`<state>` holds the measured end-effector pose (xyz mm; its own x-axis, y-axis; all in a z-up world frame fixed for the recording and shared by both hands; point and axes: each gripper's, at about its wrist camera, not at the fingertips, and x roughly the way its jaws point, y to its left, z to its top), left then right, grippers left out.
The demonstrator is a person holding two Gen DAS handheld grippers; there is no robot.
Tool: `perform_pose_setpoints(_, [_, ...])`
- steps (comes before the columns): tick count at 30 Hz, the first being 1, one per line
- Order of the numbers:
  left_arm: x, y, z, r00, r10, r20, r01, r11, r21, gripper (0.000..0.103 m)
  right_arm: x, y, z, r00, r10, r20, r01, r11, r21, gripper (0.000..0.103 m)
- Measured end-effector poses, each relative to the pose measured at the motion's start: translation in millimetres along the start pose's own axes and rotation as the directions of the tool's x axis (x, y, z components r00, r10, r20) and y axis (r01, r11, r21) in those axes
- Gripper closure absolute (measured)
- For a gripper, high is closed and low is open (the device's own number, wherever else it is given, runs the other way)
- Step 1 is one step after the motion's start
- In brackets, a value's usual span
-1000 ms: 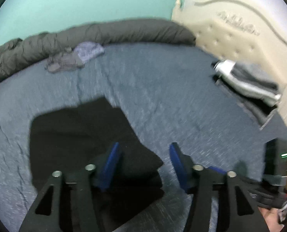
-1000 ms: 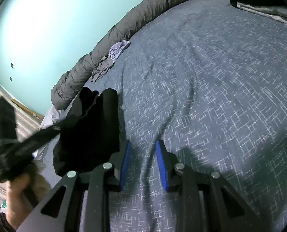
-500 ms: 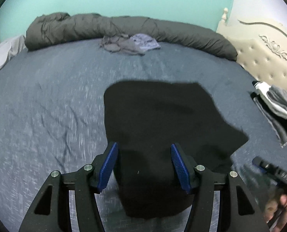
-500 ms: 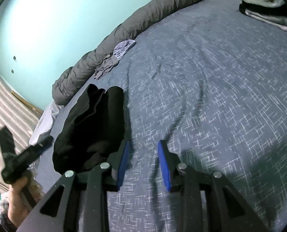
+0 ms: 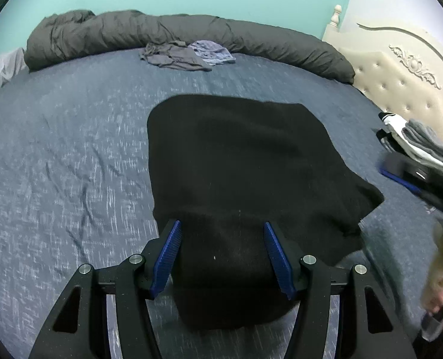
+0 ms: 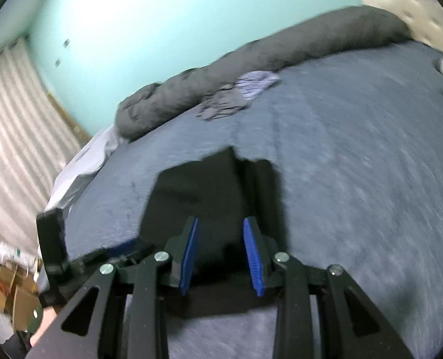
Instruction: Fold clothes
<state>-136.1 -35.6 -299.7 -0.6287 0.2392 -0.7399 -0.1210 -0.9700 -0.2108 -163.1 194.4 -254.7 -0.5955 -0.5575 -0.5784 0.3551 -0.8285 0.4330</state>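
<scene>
Black knit garment (image 5: 245, 167) lies spread flat on the blue-grey textured bedsheet (image 5: 66, 155). Left gripper (image 5: 221, 251) hovers over its near edge, blue-padded fingers apart, gripping nothing. Right gripper (image 6: 221, 254) has fingers narrowly apart above the same cloth, which shows between them unpinched.

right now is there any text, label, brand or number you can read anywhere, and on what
None: no readable text in either view.
black garment: no tag, print or logo shows.
folded stack by the headboard: white stripes only, no letters.
right gripper's body: a small lit bar, not a character.
boxes and clutter at the edge of the right wrist view: too blurred to read.
</scene>
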Motion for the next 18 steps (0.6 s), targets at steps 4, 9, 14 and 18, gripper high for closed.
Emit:
perform_pose_setpoints(4, [-6.4,9.3,-5.3,1.0,-0.018,-0.013,0.018,1.0,-0.019,0.042,40.7,13.8,-1.5,0.994,-0.04,-0.098,0.033,0.996,-0.078,0.072])
perform_pose_setpoints(9, [-17.6,20.2,-6.7,1.0,-0.015,-0.012,0.015,0.999,-0.038,0.042,65.4,3.1,-31.4,0.98,-0.111,-0.165,0.089,0.987,-0.134,0.072])
perform_pose_setpoints(14, [-25.3,40.6,-4.2,1.0,0.005,-0.002,-0.005,0.996,-0.086,0.042,44.7,-4.4,-28.6,0.989,-0.098,-0.111,0.093,0.994,-0.053,0.072])
perform_pose_setpoints(18, [-34.0,58.7,-2.4,0.999,0.033,0.017,-0.031,0.992,-0.12,0.042,4.9,-14.3,-39.4,0.998,-0.045,-0.038,0.049,0.99,0.134,0.058])
